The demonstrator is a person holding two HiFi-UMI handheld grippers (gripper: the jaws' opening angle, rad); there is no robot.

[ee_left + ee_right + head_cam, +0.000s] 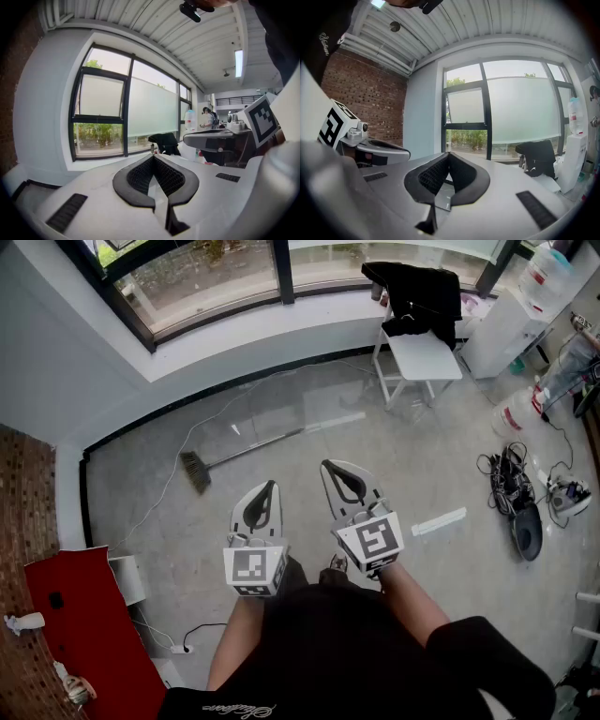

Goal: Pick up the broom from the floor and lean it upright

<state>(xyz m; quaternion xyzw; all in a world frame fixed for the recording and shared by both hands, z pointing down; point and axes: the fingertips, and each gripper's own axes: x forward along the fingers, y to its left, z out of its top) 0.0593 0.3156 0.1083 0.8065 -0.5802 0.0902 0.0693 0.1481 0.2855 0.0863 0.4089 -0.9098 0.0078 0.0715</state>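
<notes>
The broom (246,450) lies flat on the grey floor ahead of me, its dark brush head (195,472) to the left and its thin handle running right toward the chair. Both grippers hang side by side in front of my body, well short of the broom. My left gripper (272,485) is shut with nothing in it; in the left gripper view (153,156) its black pads meet at the tip. My right gripper (327,465) is also shut and empty, its pads closed together in the right gripper view (448,153). Neither gripper view shows the broom.
A white folding chair (420,356) draped with a black garment (414,285) stands by the window wall. A water dispenser (511,320) is at far right, with cables and shoes (514,495) on the floor. A red board (89,615) leans at left. A white strip (439,521) lies beside my right gripper.
</notes>
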